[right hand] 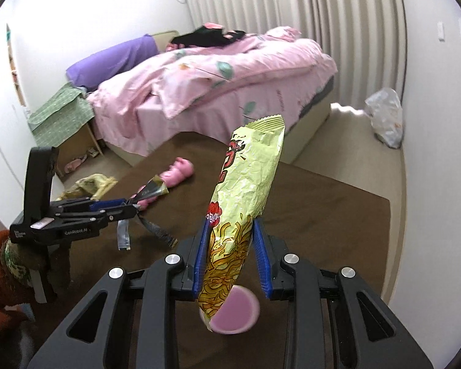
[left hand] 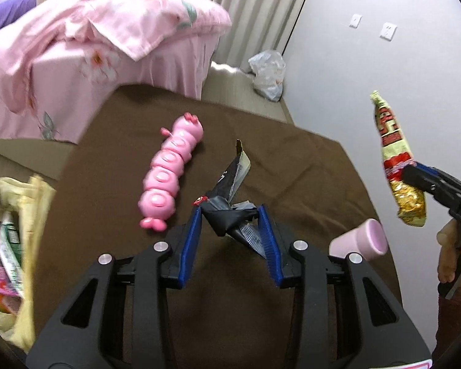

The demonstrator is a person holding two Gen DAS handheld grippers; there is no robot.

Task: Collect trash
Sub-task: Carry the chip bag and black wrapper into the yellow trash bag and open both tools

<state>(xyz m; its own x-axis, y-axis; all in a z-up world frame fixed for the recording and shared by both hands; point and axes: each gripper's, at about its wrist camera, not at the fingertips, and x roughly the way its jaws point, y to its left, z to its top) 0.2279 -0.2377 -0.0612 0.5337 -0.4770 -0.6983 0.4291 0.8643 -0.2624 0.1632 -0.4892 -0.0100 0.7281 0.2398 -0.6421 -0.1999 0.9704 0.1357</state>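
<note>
Two grippers are loaded at once, one piece of trash each, both lifted clear of the brown table (right hand: 338,203). That table is the largest working surface; a bed with pink bedding (right hand: 230,70) stands behind it, well apart.

At the table's left edge sits the yellow trash bag (left hand: 21,212), mouth open, wrappers already inside. Its position beside the left hand suggests it is the drop point for both loads.

On the table lies a pink caterpillar toy (left hand: 172,172), apparently not trash, and left alone.

The right gripper (right hand: 230,252) has its blue pads closed on the lower part of a yellow-green snack bag (right hand: 249,178), which stands nearly upright above the jaws so that it hangs free of the table.

The left gripper (left hand: 232,224) clamps a crumpled black wrapper (left hand: 227,203); loose ends stick out above and below the pads.

A small pink cup (left hand: 361,240) lies on its side near the right gripper.
</note>
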